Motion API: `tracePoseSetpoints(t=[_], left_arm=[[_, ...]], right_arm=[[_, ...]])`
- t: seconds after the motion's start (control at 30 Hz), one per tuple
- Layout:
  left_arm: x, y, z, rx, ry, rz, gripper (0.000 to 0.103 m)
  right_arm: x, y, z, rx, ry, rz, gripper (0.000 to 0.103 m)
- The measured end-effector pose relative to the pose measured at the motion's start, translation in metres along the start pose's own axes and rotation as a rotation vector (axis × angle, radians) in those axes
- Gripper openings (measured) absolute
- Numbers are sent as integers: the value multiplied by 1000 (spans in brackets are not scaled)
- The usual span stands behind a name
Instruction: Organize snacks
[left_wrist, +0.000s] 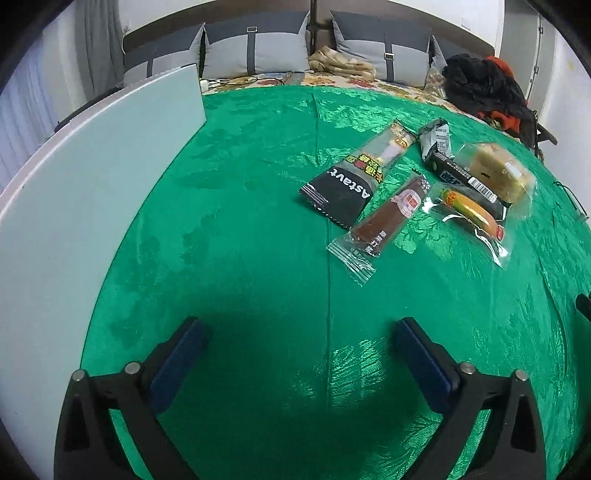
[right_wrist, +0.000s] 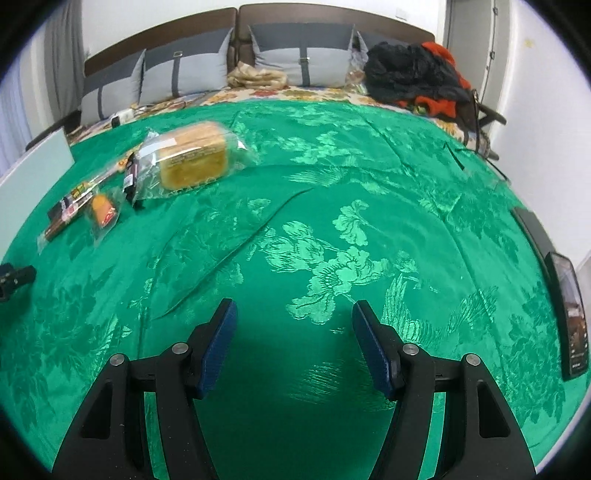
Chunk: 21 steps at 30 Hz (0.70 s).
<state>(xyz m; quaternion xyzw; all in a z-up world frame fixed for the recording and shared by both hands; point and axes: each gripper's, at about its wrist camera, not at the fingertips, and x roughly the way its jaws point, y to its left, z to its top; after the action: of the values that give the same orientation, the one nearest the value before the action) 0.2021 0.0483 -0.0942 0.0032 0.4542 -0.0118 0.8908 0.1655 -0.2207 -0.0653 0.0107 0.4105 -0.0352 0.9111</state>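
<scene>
Several wrapped snacks lie in a cluster on the green cloth. In the left wrist view I see a black Astavt packet (left_wrist: 347, 177), a brown bar (left_wrist: 384, 218), a hot-dog-shaped candy (left_wrist: 469, 214), a black bar (left_wrist: 461, 177) and a wrapped sponge cake (left_wrist: 495, 170). My left gripper (left_wrist: 295, 332) is open and empty, well short of them. In the right wrist view the cake (right_wrist: 192, 158), candy (right_wrist: 103, 210) and bars (right_wrist: 66, 214) lie far left. My right gripper (right_wrist: 293, 314) is open and empty over bare cloth.
A pale flat tray or board (left_wrist: 92, 177) lies at the left of the cloth, also seen in the right wrist view (right_wrist: 29, 173). A dark phone (right_wrist: 570, 317) rests at the right edge. Pillows (left_wrist: 255, 48) and piled clothes (left_wrist: 484, 81) lie behind.
</scene>
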Motion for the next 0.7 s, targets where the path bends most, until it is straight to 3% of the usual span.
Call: tracePoseSetpoints(t=[0.7], left_arm=[[0, 0, 1, -2, 0, -1, 103]], right_arm=[[6, -9, 1, 74, 27, -33, 70]])
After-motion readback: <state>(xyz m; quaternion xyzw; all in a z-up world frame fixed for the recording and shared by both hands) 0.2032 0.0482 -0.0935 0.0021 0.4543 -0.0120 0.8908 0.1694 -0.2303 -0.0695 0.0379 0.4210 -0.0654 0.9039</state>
